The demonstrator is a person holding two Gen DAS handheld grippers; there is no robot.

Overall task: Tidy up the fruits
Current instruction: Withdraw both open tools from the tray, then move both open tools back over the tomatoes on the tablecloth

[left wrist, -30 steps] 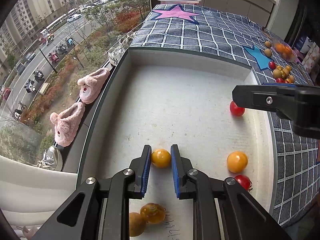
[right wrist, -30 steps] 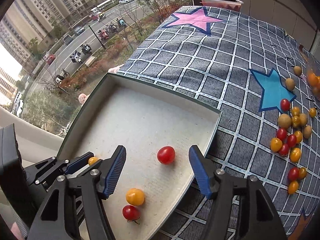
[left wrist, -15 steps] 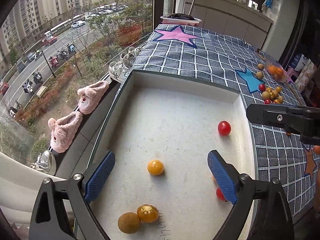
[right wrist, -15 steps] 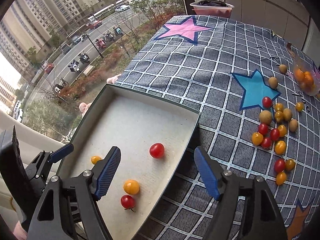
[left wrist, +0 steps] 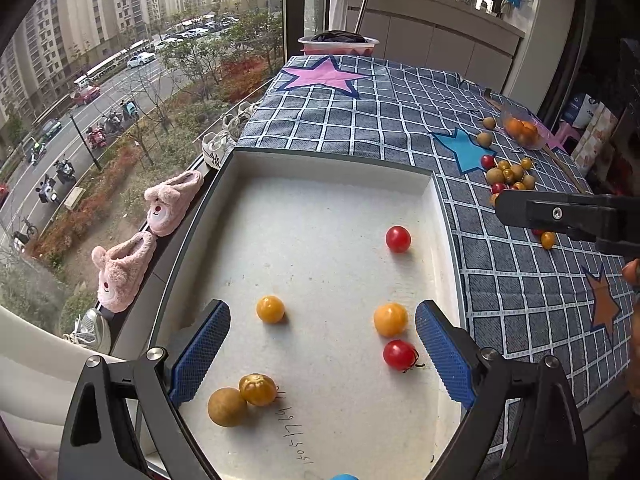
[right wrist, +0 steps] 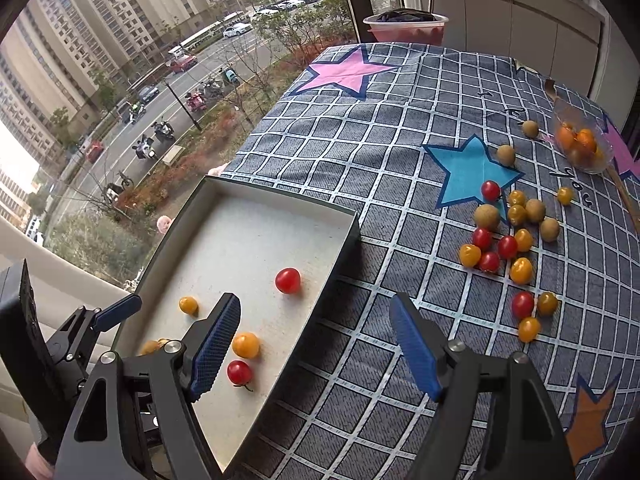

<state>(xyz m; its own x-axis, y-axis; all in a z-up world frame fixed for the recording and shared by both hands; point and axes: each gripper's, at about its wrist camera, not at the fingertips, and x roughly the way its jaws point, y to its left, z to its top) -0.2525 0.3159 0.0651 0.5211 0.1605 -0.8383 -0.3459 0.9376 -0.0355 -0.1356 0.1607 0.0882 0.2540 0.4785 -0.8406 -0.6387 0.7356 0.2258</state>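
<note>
Since the earlier frame, my left gripper (left wrist: 322, 350) had spread its jaws wide, released the yellow tomato (left wrist: 270, 309) and drawn back; that fruit lay just ahead of the left pad. My right gripper (right wrist: 316, 348), jaws also spread and empty, straddled the near wall of the tray (right wrist: 340, 256). I judged one deposit complete. The next move called for reaching right to the loose fruit cluster (right wrist: 506, 240), well beyond the right jaw, on the checked tablecloth (right wrist: 400, 128) beside a street-facing window.
</note>
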